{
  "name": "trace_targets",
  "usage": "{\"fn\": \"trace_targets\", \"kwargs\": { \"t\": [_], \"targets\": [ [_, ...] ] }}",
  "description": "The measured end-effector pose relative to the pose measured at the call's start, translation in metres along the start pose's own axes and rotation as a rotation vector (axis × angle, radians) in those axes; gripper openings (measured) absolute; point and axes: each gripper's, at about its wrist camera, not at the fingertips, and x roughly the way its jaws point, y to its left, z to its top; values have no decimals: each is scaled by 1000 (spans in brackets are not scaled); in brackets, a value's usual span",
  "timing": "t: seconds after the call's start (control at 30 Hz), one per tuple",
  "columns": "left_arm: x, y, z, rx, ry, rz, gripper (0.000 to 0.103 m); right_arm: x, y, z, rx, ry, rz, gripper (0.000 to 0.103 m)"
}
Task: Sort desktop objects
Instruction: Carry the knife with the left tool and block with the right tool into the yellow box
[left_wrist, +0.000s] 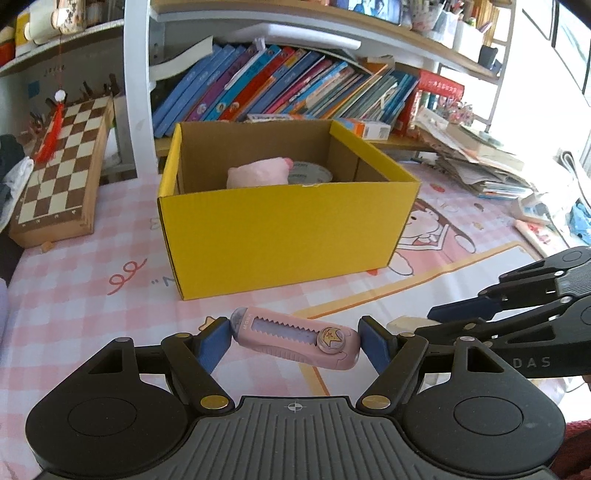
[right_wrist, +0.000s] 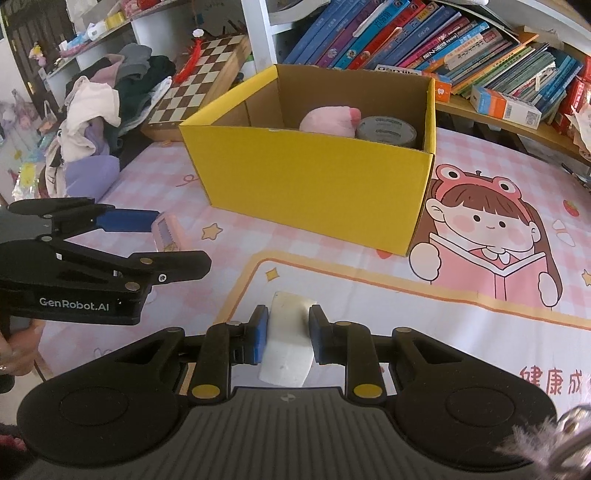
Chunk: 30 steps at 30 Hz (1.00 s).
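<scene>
My left gripper (left_wrist: 295, 341) is shut on a pink utility knife (left_wrist: 295, 341), held lengthwise between its blue pads (left_wrist: 212, 341) above the mat. My right gripper (right_wrist: 286, 334) is shut on a white eraser block (right_wrist: 286, 350), lifted off the mat. A yellow cardboard box (left_wrist: 280, 232) stands open just ahead of both; inside lie a pink plush toy (left_wrist: 258, 173) and a grey tape roll (left_wrist: 310, 173). In the right wrist view the box (right_wrist: 314, 184) shows the plush (right_wrist: 328, 118) and the tape roll (right_wrist: 388, 133), with the left gripper (right_wrist: 159, 229) and the knife's end (right_wrist: 166, 230) at the left.
A pink checked desk mat (right_wrist: 480, 325) with a cartoon girl covers the desk. A folded chessboard (left_wrist: 62, 166) lies at the left, leaning books (left_wrist: 280, 85) fill the shelf behind the box, and a paper pile (left_wrist: 480, 162) sits at the right. Clothes (right_wrist: 107, 99) are heaped past the desk.
</scene>
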Motion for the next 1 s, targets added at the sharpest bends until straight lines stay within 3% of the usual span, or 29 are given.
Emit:
{"fn": "trace_targets", "kwargs": {
  "t": [0.43,1.0],
  "targets": [
    [-27,-11,5,54,-63,-19,76,-23,8,-3,11,-37,-10,22],
    [-43,-25,57,163,-222,-10,76,-59,-12,51,-47,-193,-40,22]
  ]
}}
